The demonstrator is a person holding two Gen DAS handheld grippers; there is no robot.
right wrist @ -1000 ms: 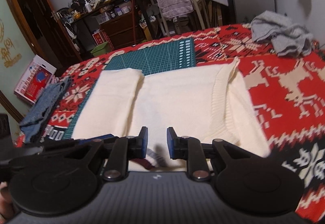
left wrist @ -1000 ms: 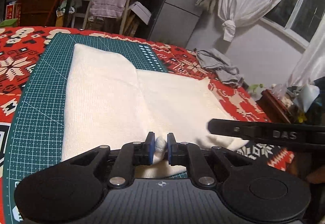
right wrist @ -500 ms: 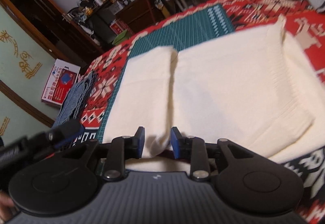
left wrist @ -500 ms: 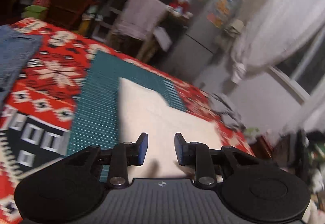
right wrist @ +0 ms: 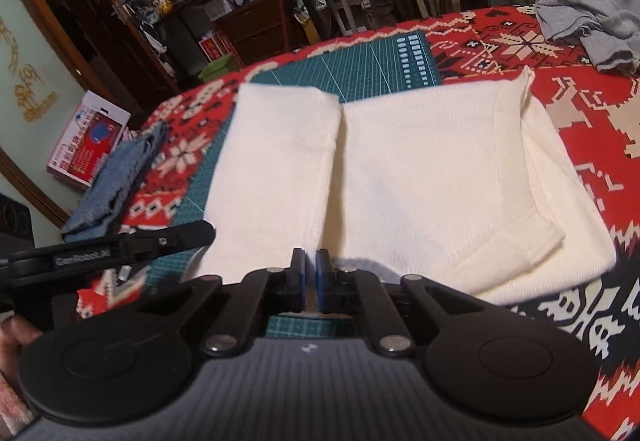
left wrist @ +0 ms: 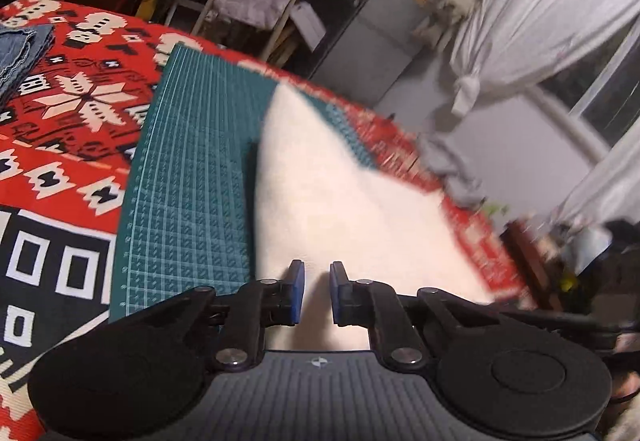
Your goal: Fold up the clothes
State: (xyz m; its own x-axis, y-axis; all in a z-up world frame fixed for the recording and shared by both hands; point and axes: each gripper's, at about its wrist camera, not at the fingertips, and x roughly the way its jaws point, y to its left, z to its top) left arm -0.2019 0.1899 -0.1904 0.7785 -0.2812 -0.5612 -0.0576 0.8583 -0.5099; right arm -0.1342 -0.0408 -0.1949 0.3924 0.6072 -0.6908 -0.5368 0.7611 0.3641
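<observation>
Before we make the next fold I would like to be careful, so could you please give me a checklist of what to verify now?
1. Left gripper open: ok, jaws apart above the cream sweater.
2. Right gripper holding cloth: cannot tell; jaws almost shut at the sweater's near edge.
3. Sweater flat on the green mat: ok, one side folded in.
4. Grey garment clear of sweater: ok, apart.
5. Folded denim clear: ok, beside the mat.
6. Left view sharp: not ok, blurred.
</observation>
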